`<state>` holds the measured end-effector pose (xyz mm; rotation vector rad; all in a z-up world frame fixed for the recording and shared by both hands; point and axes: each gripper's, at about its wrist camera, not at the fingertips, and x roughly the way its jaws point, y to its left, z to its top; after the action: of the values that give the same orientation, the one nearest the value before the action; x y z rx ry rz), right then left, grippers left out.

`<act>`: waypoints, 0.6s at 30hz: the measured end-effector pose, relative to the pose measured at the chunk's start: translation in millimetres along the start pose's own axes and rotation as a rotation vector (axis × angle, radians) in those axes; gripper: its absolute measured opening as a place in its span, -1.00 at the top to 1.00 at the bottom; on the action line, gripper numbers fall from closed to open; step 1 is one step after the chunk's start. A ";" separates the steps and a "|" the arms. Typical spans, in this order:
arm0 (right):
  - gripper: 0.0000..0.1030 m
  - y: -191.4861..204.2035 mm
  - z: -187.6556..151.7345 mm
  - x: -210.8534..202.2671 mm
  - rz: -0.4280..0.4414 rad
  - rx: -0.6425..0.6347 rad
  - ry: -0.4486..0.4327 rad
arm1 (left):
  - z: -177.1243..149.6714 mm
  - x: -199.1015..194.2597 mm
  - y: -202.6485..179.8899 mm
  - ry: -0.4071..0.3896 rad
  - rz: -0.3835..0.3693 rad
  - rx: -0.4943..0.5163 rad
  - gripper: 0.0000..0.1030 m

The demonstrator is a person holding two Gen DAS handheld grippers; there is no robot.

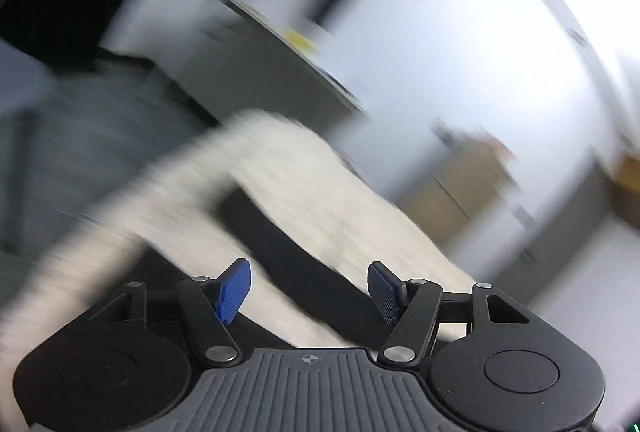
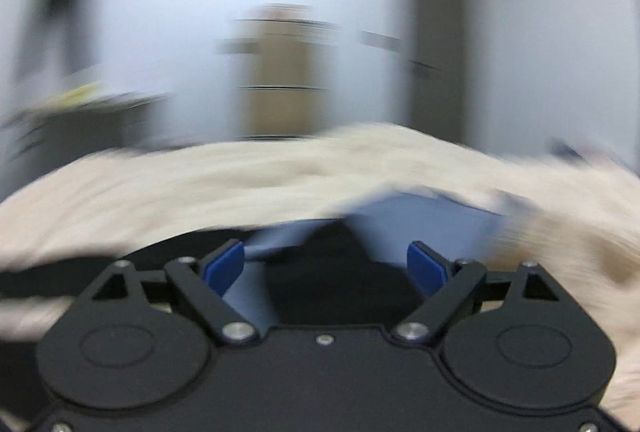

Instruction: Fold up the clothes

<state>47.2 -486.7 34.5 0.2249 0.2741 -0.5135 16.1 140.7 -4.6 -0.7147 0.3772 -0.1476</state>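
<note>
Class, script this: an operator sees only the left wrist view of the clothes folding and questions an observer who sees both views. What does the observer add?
Operator: Is the right gripper holding anything?
Observer: No, it stands open with its pads wide apart.
Operator: I see only the cream garment. Is anything else there?
Observer: Yes, a blue cloth lies just ahead of the right gripper, bordering the cream garment; the picture is blurred.
</note>
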 end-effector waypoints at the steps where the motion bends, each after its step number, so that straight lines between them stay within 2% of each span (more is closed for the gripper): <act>1: -0.62 -24.1 7.5 18.8 -0.046 0.100 0.039 | -2.7 3.6 -5.2 0.027 -0.022 0.021 -0.14; 3: -0.35 -49.5 13.3 48.2 -0.073 0.205 0.118 | -6.1 7.6 -11.3 0.056 -0.035 0.058 -0.14; 4: -0.15 -59.8 15.8 63.5 -0.053 0.255 0.163 | -7.6 9.6 -14.2 0.071 -0.040 0.077 -0.14; 5: -0.09 -63.2 16.7 73.9 -0.035 0.277 0.198 | -8.8 11.6 -15.9 0.086 -0.045 0.089 -0.16; 6: 0.06 -64.9 17.1 83.0 -0.020 0.290 0.230 | -9.5 13.6 -14.4 0.104 -0.051 0.083 -0.19; 7: 0.54 -63.6 17.1 92.9 -0.017 0.284 0.272 | -10.1 15.6 -12.9 0.122 -0.056 0.077 -0.20; 8: 0.88 -62.3 17.8 96.3 -0.012 0.289 0.294 | -11.1 17.3 -12.0 0.138 -0.061 0.071 -0.20; 9: 0.93 -61.3 18.6 97.8 -0.004 0.299 0.310 | -13.5 18.4 -12.9 0.153 -0.065 0.070 -0.20; 12: 0.96 -52.5 31.4 81.1 0.034 0.285 0.273 | -22.5 25.6 -19.6 0.220 -0.071 0.097 -0.24; 14: 0.97 -48.0 44.9 66.5 0.029 0.231 0.238 | -33.6 41.5 -21.8 0.334 -0.049 0.134 -0.24; 18: 0.97 -62.2 68.7 48.4 -0.047 0.091 0.226 | -48.3 63.0 -18.8 0.486 0.046 0.174 -0.24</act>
<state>69.7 -580.4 75.0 0.3663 0.4773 -0.5483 55.5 80.8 -43.5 -0.4921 0.8338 -0.3082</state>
